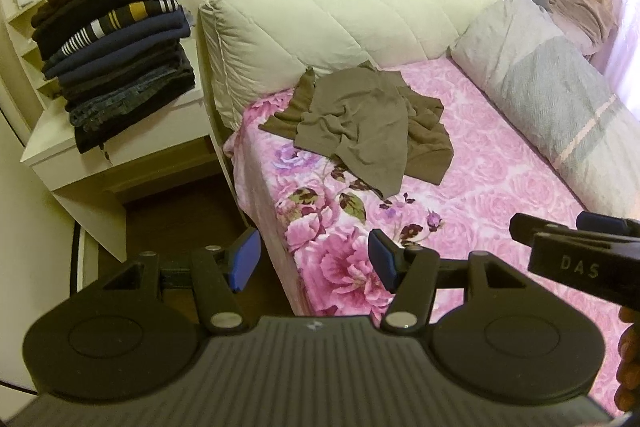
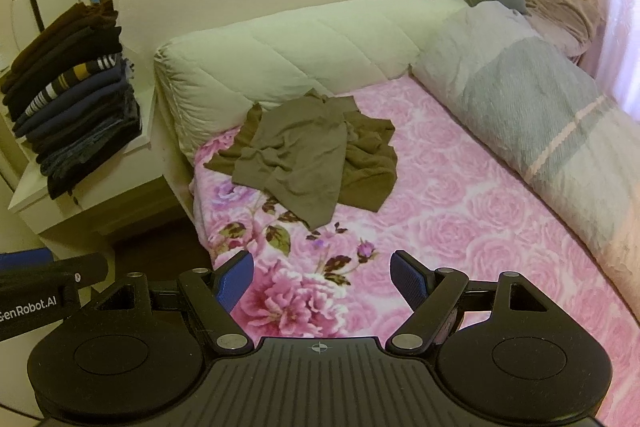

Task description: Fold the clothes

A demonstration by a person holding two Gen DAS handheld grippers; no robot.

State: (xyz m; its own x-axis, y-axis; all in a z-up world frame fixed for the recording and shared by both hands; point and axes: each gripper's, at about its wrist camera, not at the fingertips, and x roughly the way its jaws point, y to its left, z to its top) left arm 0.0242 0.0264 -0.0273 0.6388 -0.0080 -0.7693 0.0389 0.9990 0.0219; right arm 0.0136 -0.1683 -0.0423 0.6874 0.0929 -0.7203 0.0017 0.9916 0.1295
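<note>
A crumpled olive-brown garment (image 1: 360,123) (image 2: 308,155) lies on the pink floral bedsheet (image 1: 480,187) (image 2: 460,211) near the bed's head end. My left gripper (image 1: 314,255) hovers open over the bed's near corner, well short of the garment, with nothing between its blue pads. My right gripper (image 2: 322,279) is also open and empty above the sheet, closer to me than the garment. In the left wrist view the right gripper's body (image 1: 580,259) shows at the right edge. The right wrist view catches the left gripper's body (image 2: 40,291) at the left edge.
A tall stack of folded dark clothes (image 1: 116,55) (image 2: 72,99) sits on a white bedside table (image 1: 120,155) left of the bed. A padded cream headboard (image 1: 340,23), a rolled grey blanket (image 1: 560,99) and pillows line the bed's far sides. Dark floor (image 1: 192,219) lies beside the bed.
</note>
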